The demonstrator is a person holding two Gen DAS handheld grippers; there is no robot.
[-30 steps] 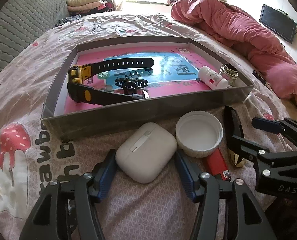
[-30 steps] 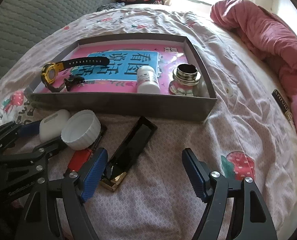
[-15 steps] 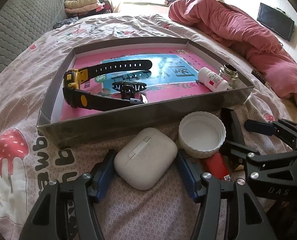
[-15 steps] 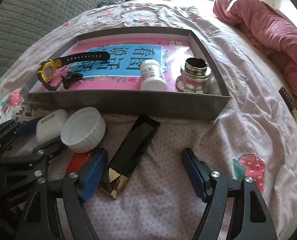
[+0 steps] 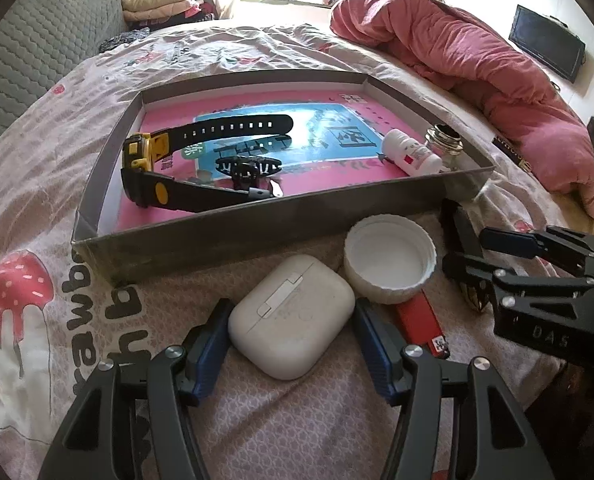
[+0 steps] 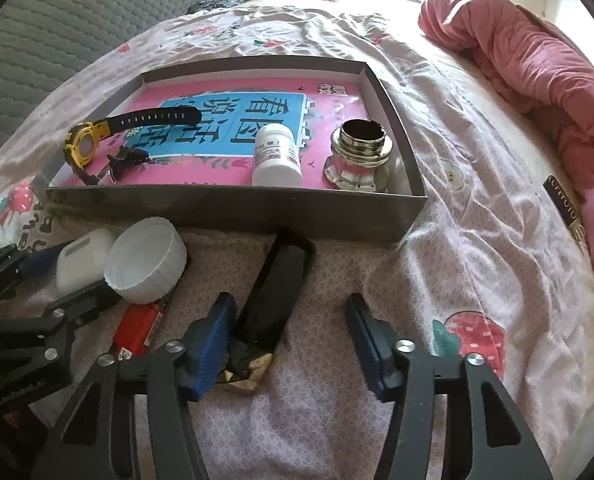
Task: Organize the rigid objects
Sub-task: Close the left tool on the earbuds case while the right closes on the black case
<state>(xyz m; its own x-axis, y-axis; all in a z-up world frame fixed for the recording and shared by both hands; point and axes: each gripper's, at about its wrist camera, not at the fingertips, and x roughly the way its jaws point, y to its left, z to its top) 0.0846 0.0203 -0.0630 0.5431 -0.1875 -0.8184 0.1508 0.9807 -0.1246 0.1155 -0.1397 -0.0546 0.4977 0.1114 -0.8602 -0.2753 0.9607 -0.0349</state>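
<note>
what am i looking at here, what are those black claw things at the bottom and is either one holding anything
They are two hand-held grippers, each with a camera looking along its fingers, so each picture is one gripper's view. The left gripper sits around a white earbud case; whether it is squeezing yet is unclear. The right gripper has just been closing around a black and gold rectangular case, not yet clamped. Also on the bedsheet: a white lid, a red lighter, and a shallow box holding a watch and a white bottle.
</note>
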